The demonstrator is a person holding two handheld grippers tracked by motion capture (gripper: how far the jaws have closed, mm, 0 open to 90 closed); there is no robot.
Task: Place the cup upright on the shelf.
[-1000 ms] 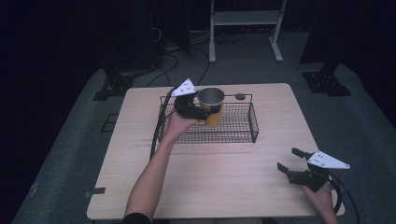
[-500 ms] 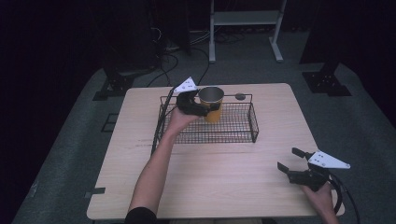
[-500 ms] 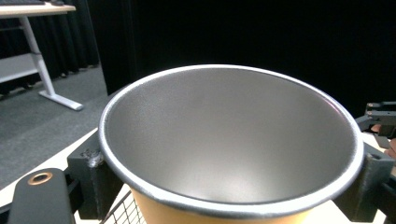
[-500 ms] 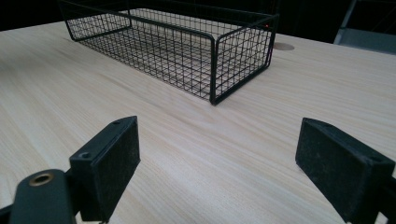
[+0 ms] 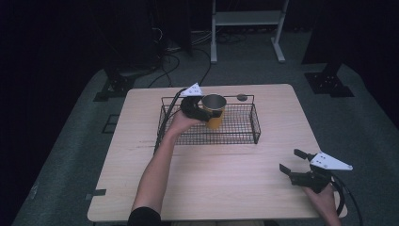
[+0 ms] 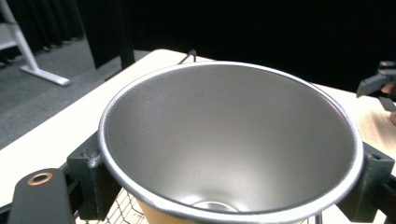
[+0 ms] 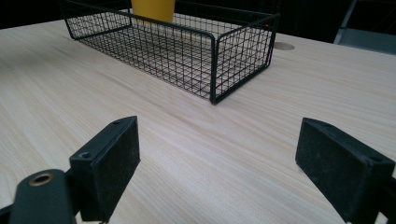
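A yellow cup (image 5: pixel 214 115) with a bare metal inside (image 6: pixel 233 140) stands upright in the back part of a black wire basket (image 5: pixel 235 137). My left gripper (image 5: pixel 207 114) is shut on the cup, one black jaw on each side of it just below the rim. I cannot tell whether the cup rests on the basket floor or hangs just above it. My right gripper (image 5: pixel 290 160) is open over the wooden table (image 5: pixel 211 183) near its front right corner, with nothing between its fingers (image 7: pixel 109 154). From there the basket (image 7: pixel 215 70) and the cup's yellow side (image 7: pixel 153 8) lie ahead.
A small round grey disc (image 5: pixel 242 97) sits in the tabletop just behind the basket. A white shelf frame (image 5: pixel 247 28) and cables stand on the dark floor beyond the table. Bare wood lies between the basket and the right gripper.
The left gripper and the cup have shifted slightly to the right within the basket. The right gripper has stayed where it was, open.
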